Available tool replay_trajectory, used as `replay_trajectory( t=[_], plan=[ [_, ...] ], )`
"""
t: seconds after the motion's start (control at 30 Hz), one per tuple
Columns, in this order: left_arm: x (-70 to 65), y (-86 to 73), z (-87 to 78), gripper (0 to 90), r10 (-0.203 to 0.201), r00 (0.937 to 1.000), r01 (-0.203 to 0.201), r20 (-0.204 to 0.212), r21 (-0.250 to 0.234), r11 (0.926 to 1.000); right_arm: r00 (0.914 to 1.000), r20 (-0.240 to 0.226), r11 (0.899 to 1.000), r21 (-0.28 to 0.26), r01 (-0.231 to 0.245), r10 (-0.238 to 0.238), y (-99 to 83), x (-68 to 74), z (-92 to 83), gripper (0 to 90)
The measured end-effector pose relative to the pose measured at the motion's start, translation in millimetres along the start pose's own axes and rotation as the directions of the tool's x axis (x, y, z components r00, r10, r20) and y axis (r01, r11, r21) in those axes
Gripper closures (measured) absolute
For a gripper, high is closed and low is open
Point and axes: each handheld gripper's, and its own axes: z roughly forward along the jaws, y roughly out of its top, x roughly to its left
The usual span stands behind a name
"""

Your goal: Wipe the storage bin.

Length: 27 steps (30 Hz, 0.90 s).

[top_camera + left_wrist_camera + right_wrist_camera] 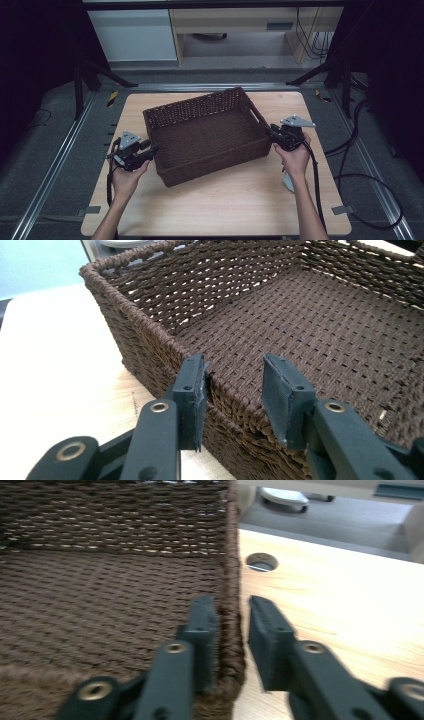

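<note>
Both hands reach level from either side of the dark brown rectangular wicker basket. The left gripper straddles its rim unclamped; the right gripper is nearly clamped on the opposite rim.

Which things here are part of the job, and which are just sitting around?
Part of the job:
- brown wicker basket
- left gripper, jaws astride the basket's rim
- right gripper, jaws astride the opposite rim

Just there:
- wooden table under the basket
- round hole in the tabletop
- black cables on the floor
</note>
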Motion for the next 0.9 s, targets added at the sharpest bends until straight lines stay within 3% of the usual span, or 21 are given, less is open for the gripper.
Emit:
replay_trajectory(
  t=[0.13, 0.23, 0.33, 0.47, 0.53, 0.6, 0.73, 0.9],
  plan=[
    [-0.2, -1.3, 1.0, 54.7, -0.002, 1.0000, 0.002, 0.001, 0.009, 1.0000, 0.9980, 0.023, 0.998, 0.028, 0.058, -0.058, -0.8, 7.9, -4.8, 76.5],
    [-0.4, -4.8, -0.9, 50.2, -0.007, 0.9999, 0.007, 0.014, 0.012, 0.9999, 0.9980, 0.027, 0.998, 0.035, 0.057, -0.058, -4.3, 14.7, -12.1, 75.4],
    [-0.7, -8.9, -4.6, 50.1, -0.013, 0.9996, 0.012, 0.027, 0.011, 0.9999, 0.9989, 0.022, 0.998, 0.041, 0.041, -0.042, -8.6, 21.8, -21.6, 73.5],
    [0.3, -12.9, -2.8, 51.2, -0.020, 0.9996, 0.020, 0.022, 0.020, 0.9996, 0.9984, 0.007, 0.997, 0.052, 0.056, -0.056, -6.5, 24.0, -29.0, 71.8],
    [0.7, -10.7, -1.4, 52.5, -0.015, 0.9999, 0.015, 0.005, 0.026, 0.9995, 0.9990, -0.004, 0.999, 0.017, 0.045, -0.045, -5.1, 21.6, -28.3, 67.5],
    [2.5, -8.8, 1.7, 54.3, -0.008, 0.9999, 0.008, -0.012, 0.029, 0.9995, 0.9990, 0.000, 0.999, 0.016, 0.044, -0.044, -5.0, 19.2, -24.3, 67.4],
    [9.0, -6.1, 8.4, 56.6, -0.021, 0.9996, 0.022, -0.016, 0.033, 0.9992, 0.9984, -0.037, 0.999, 0.019, 0.045, -0.044, -6.8, 19.6, -17.3, 73.1],
    [9.7, -6.6, 2.0, 55.8, -0.024, 0.9997, 0.024, -0.002, 0.023, 0.9994, 0.9977, -0.007, 0.997, 0.028, 0.068, -0.067, -9.0, 26.3, -20.2, 74.7]
  ],
)
